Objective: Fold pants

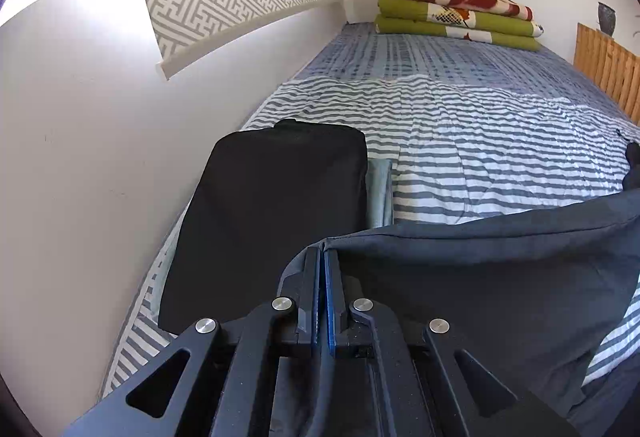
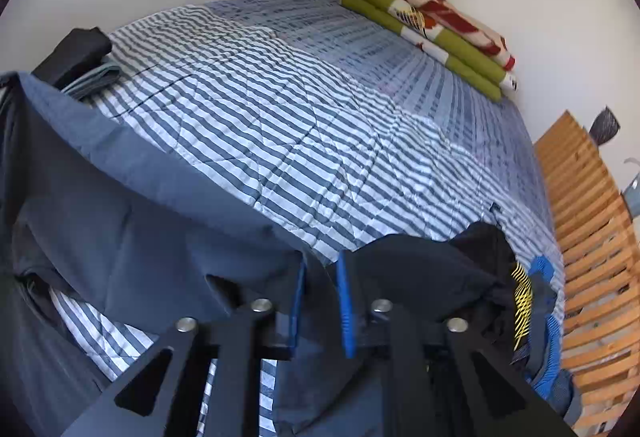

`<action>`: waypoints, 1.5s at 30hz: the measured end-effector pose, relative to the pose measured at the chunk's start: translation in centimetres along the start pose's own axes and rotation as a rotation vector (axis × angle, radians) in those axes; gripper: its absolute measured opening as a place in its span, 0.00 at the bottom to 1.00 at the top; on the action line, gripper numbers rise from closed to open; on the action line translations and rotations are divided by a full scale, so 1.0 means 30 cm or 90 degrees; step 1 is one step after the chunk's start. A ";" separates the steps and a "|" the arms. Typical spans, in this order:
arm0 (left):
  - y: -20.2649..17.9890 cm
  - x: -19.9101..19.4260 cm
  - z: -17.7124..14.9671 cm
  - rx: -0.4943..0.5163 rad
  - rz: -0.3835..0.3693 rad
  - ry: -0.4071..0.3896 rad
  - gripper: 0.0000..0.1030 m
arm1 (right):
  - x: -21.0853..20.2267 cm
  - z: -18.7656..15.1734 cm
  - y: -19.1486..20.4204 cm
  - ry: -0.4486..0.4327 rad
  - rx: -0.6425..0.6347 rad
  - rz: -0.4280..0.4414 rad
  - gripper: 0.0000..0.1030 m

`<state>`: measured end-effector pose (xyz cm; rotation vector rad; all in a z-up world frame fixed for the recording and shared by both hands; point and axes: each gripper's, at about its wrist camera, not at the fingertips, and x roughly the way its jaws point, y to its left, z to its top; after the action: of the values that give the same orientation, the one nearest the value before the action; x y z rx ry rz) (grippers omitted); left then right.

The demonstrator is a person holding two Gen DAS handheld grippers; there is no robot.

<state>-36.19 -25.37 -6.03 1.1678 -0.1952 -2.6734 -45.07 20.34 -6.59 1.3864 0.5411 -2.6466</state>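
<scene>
Now your left gripper (image 1: 322, 257) has its fingers clamped on the navy pants' (image 1: 500, 277) edge, lifted over the striped bed (image 1: 460, 141). Your right gripper (image 2: 320, 269) fingers stand slightly apart, cloth draped beside them. Beyond lie folded black clothes (image 1: 272, 205) and stacked blankets (image 1: 460, 17).

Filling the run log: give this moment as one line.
task: fold pants | left claw: shut on dark blue pants | right claw: open, pants edge between pads | surface: striped bed
</scene>
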 end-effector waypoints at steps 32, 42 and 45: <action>-0.030 -0.130 -0.065 0.000 -0.006 0.015 0.02 | -0.211 -0.658 -0.276 0.070 0.082 -0.032 0.07; 0.025 -0.239 -0.095 -0.008 -0.023 0.002 0.02 | -0.609 -0.621 -0.737 -0.059 0.302 -0.141 0.07; 0.018 -0.271 -0.105 0.012 -0.029 0.002 0.02 | -0.678 -0.664 -0.782 -0.076 0.319 -0.139 0.07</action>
<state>-28.42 -23.95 -2.29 1.1970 -0.1965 -2.7147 -23.83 47.86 5.70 1.3212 0.0062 -3.1688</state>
